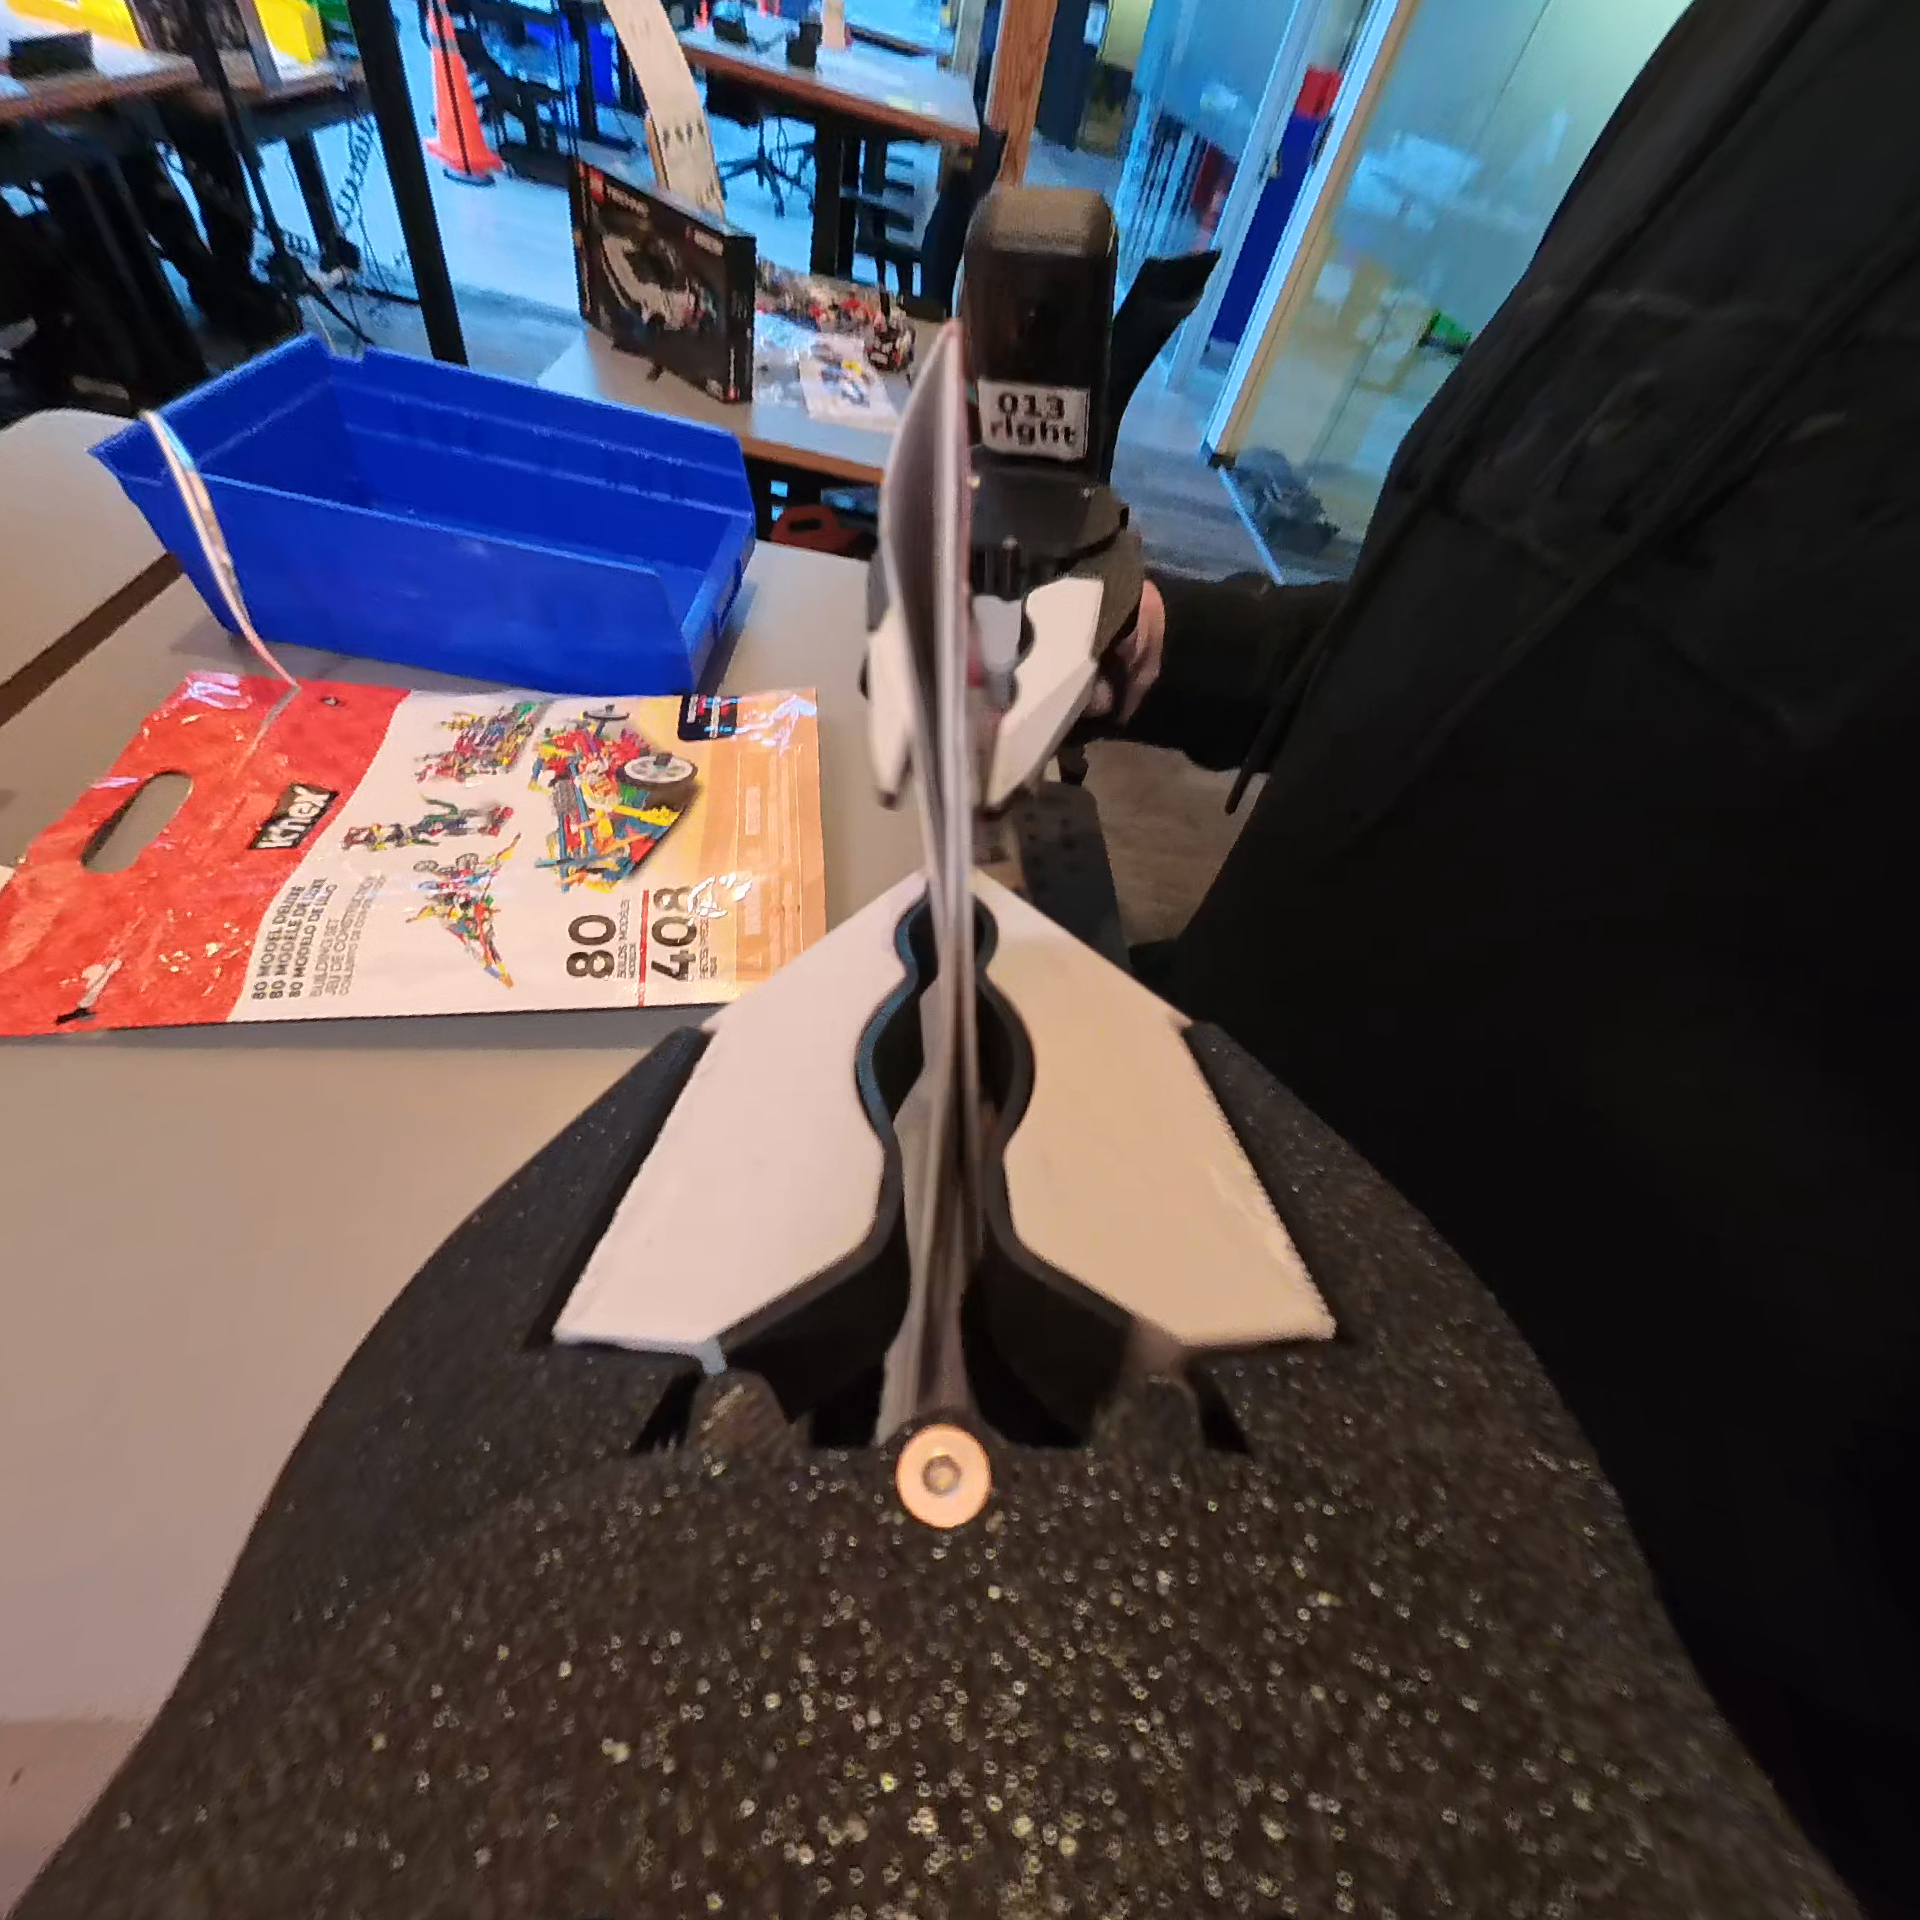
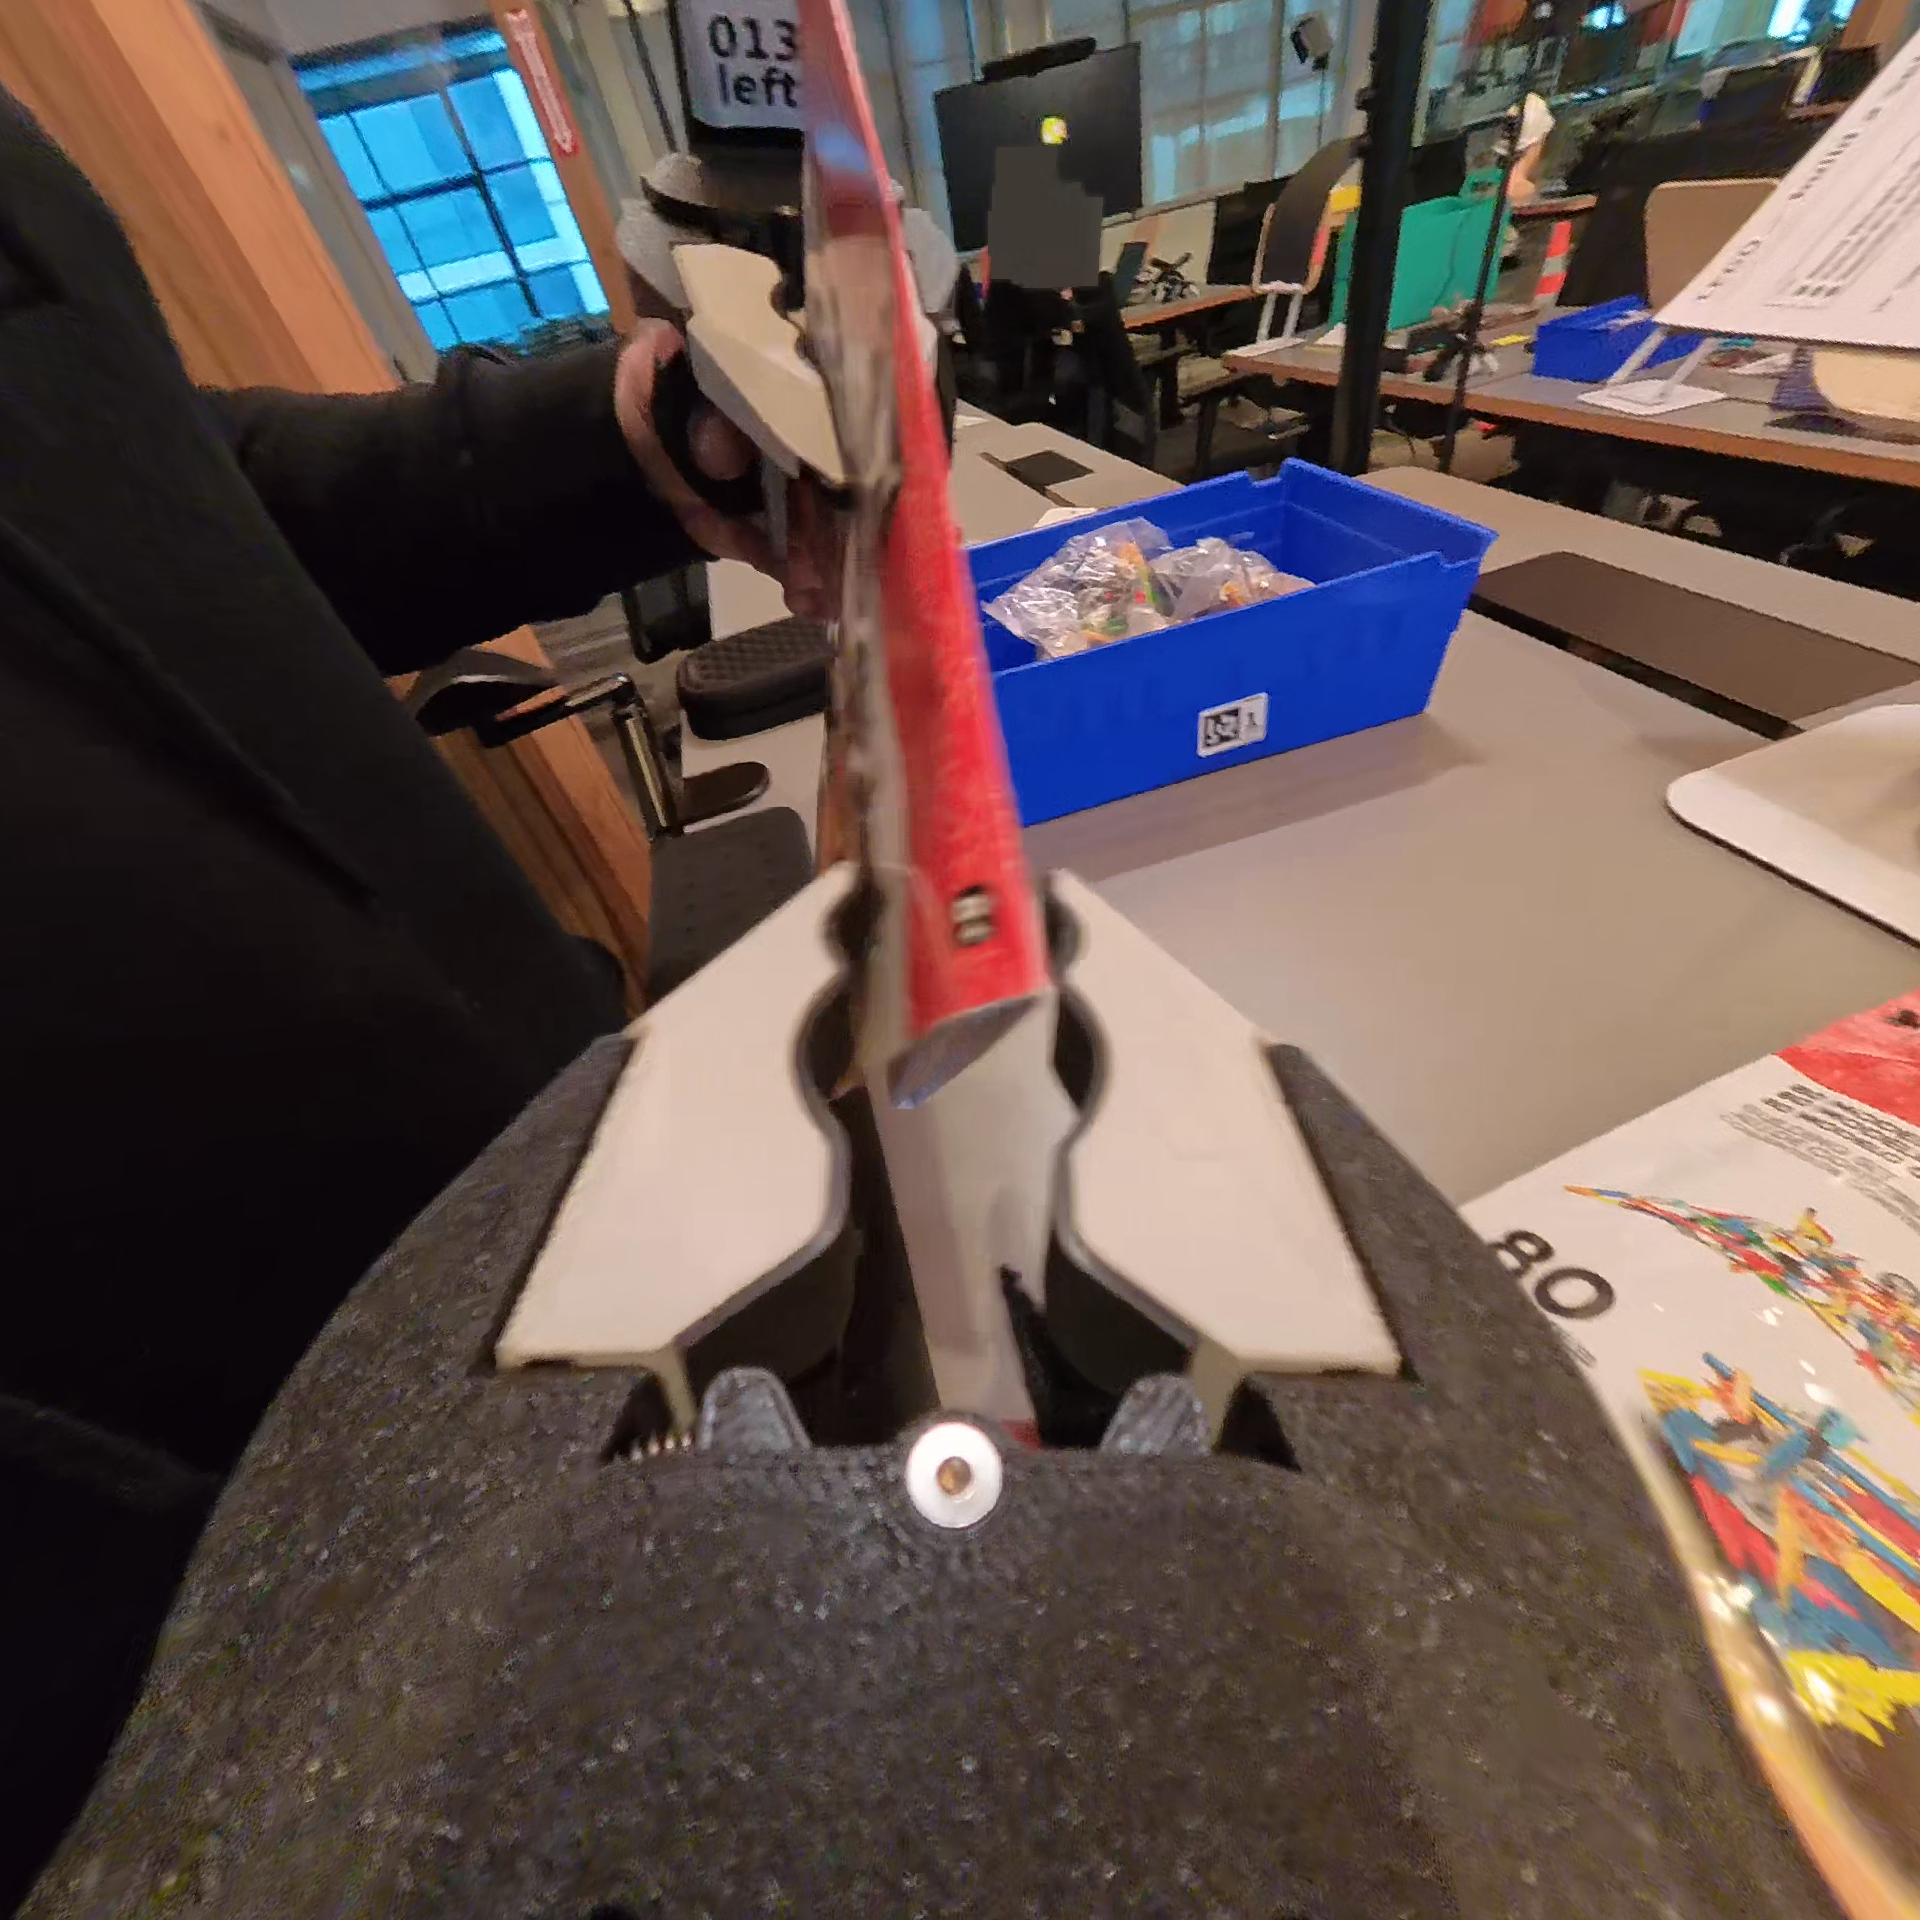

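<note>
The left gripper [image 1: 951, 914] is closed on a thin flat booklet [image 1: 935, 644], which stands on edge and runs straight forward out of the pinch between the white fingers [image 1: 800, 1122]. At its far end the right gripper [image 1: 940, 790] meets the same booklet from the opposite side, a hand [image 1: 1132, 644] in a black sleeve behind it.

From the right wrist view, the right gripper [image 2: 956, 904] has the booklet [image 2: 935, 665] lying between its fingers [image 2: 686, 1164], red cover facing right, lower corner sunk into the gap. The fingertips sit close against both faces, so it appears clamped on the booklet. The left gripper [image 2: 862, 488] pinches the booklet higher up, held by a hand [image 2: 707, 457].

Both grippers are above a grey table [image 1: 312, 1195]. Just left of the left gripper, a flat red and white printed bag [image 1: 416, 852] with a cut-out handle lies on the table; its edge shows at the right of the right wrist view [image 2: 1714, 1299].

Beyond the bag stands a blue bin [image 1: 447, 520]; no contents show from here, and a pale strip [image 1: 203, 540] hangs over its near corner. In the right wrist view, a blue bin [image 2: 1226, 665] with a small square marker on its side holds clear bags of small coloured parts [image 2: 1132, 587]. A black box [image 1: 665, 281] stands on a farther table.
</note>
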A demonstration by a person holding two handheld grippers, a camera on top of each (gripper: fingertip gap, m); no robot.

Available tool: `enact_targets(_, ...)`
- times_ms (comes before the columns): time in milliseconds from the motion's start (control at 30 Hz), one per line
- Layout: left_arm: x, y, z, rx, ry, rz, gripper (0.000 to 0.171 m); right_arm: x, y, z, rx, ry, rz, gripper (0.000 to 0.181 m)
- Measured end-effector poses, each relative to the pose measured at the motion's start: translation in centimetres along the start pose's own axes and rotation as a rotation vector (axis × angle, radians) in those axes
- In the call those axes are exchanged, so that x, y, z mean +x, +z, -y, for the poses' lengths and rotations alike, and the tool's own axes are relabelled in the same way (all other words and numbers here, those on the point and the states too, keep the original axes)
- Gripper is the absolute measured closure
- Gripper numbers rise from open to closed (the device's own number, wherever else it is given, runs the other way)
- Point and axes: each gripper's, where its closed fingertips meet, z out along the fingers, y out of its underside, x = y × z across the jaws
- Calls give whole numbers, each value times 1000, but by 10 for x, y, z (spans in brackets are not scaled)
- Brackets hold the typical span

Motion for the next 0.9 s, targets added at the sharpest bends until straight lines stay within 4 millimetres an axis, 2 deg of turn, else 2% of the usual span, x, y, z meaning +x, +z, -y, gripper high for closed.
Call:
enact_targets(33, 0, -1, 2, 12, -4, 1, 171, -3, 1, 2, 18, -4, 17, 178)
enact_targets(67, -2, -1, 3, 25, -1, 10, 171, -3, 1, 4, 29, -5, 14, 181)
enact_targets(167, 1, -2, -1, 24, -30, -8, 171, -4, 0, 2, 19, -5, 19, 181)
enact_targets(233, -1, 0, -11, -19, -60, -4, 167, -2, -3, -1, -8, -22, 1, 181)
enact_targets(300, -3, 3, -19, -48, -47, 14, 171, -3, -7, 1, -6, -25, 4, 181)
enact_targets(367, -2, 4, -13, -9, -41, 21, 171, -2, -11, 7, 33, 10, 8, 181)
enact_targets(400, -3, 4, -9, 16, -38, 28, 171, -2, -11, 7, 41, 27, 9, 175)
enact_targets(500, 1, 5, 1, 84, -48, 6, 171, -1, -7, -1, 17, 46, -5, 138)
enact_targets(533, 2, 5, 3, 102, -57, 0, 171, -3, -5, -3, 14, 43, -1, 143)
enact_targets(633, 1, 5, 4, 141, -72, -1, 171, -3, -2, 0, 44, 71, -12, 181)
enact_targets(733, 0, 3, 1, 147, -109, -7, 169, -6, -2, 1, 40, 46, -13, 181)
enact_targets(767, -1, 3, -2, 133, -135, -10, 152, -5, -3, 2, 31, 28, -25, 181)
enact_targets(800, -2, 4, -9, 108, -150, -15, 142, -5, -4, 3, 27, 20, -32, 181)
enact_targets(833, 0, 5, -16, 80, -146, -26, 144, -6, -5, 4, 27, 16, -33, 181)
enact_targets(900, -1, 6, -25, 64, -138, -23, 168, -5, -5, 3, 8, -7, -48, 181)
